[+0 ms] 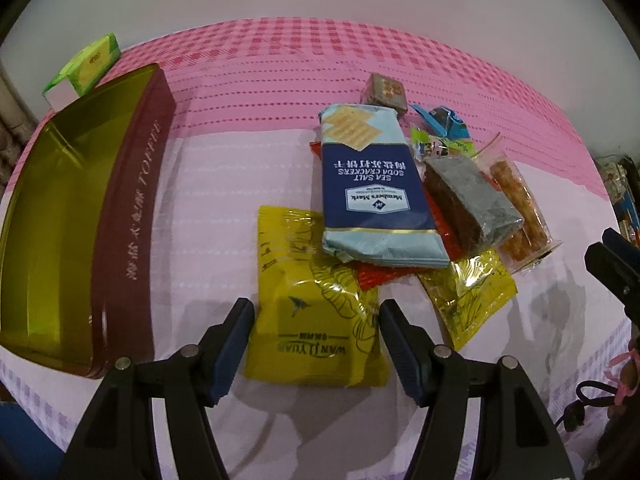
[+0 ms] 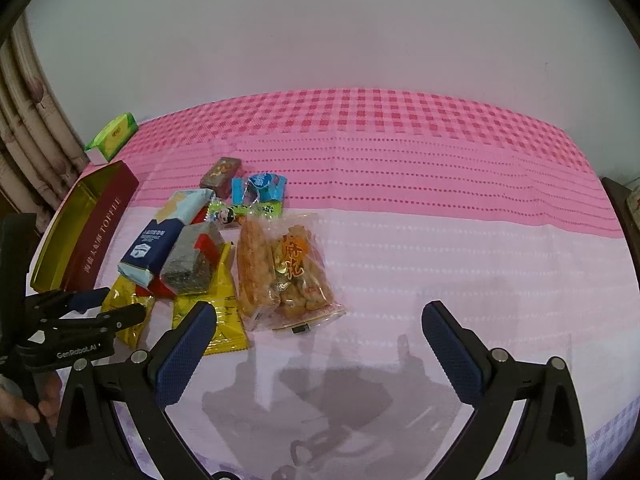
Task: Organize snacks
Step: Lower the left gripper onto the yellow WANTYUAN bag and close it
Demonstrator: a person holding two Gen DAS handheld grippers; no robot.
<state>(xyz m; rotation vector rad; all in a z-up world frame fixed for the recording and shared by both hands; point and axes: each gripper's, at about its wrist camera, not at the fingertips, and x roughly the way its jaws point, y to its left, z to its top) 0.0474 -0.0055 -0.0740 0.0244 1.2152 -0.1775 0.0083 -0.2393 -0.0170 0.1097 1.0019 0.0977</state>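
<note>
A pile of snacks lies on the pink tablecloth [image 1: 248, 92]. My left gripper [image 1: 316, 306] is open and straddles a yellow packet [image 1: 316, 344], one finger on each side of it. Behind that packet lie a blue soda cracker pack [image 1: 372, 184], a red packet [image 1: 372, 276], a grey-wrapped block [image 1: 476, 196], a second yellow packet [image 1: 468, 292] and a clear bag of fried twists [image 1: 520, 208]. An open red toffee tin [image 1: 132, 208] with a gold inside sits to the left. My right gripper [image 2: 320, 312] is open, its fingers bare, just in front of the bag of twists [image 2: 284, 268].
A green box [image 1: 88, 64] stands behind the tin. A small brown box [image 2: 222, 172] and a blue wrapper [image 2: 260, 186] lie at the back of the pile. A curtain [image 2: 28, 120] hangs at the left. A black cable [image 1: 580, 404] lies at the right edge.
</note>
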